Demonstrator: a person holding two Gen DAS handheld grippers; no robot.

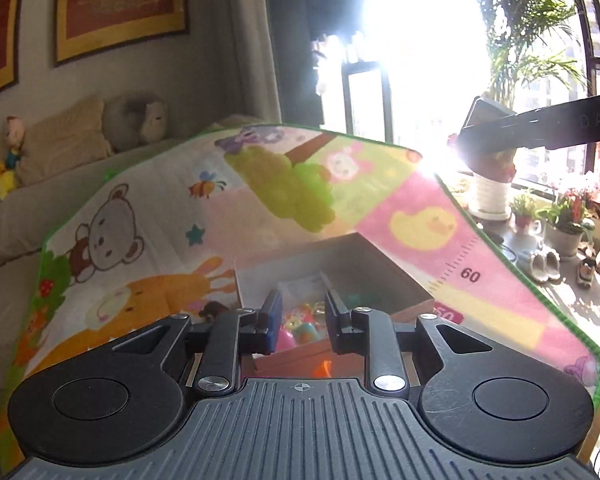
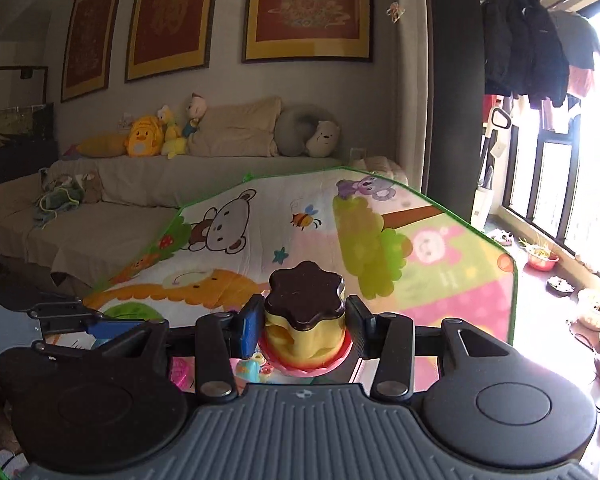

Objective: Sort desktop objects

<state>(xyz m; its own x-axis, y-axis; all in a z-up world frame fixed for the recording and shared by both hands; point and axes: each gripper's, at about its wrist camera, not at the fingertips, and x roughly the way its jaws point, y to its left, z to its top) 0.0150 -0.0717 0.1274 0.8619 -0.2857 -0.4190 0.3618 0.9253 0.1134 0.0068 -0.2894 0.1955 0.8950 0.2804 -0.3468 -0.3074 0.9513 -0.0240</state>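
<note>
The right tongs (image 2: 305,326) pinch a yellow plastic pudding toy with a brown scalloped top (image 2: 305,312); tilted, it could slip. The left tongs (image 1: 299,312) are clenched, empty, above the cardboard box (image 1: 400,280).

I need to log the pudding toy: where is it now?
In the right wrist view, the pudding toy sits centre frame, clamped between the right gripper's pads, above the cartoon mat.

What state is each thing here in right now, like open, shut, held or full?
Left gripper: shut, nothing between its fingers.
Right gripper: shut on the pudding toy.
Pudding toy: held upright, lifted above the play mat.
Cardboard box: open, small colourful toys inside.
Play mat: spread flat over the table.
</note>
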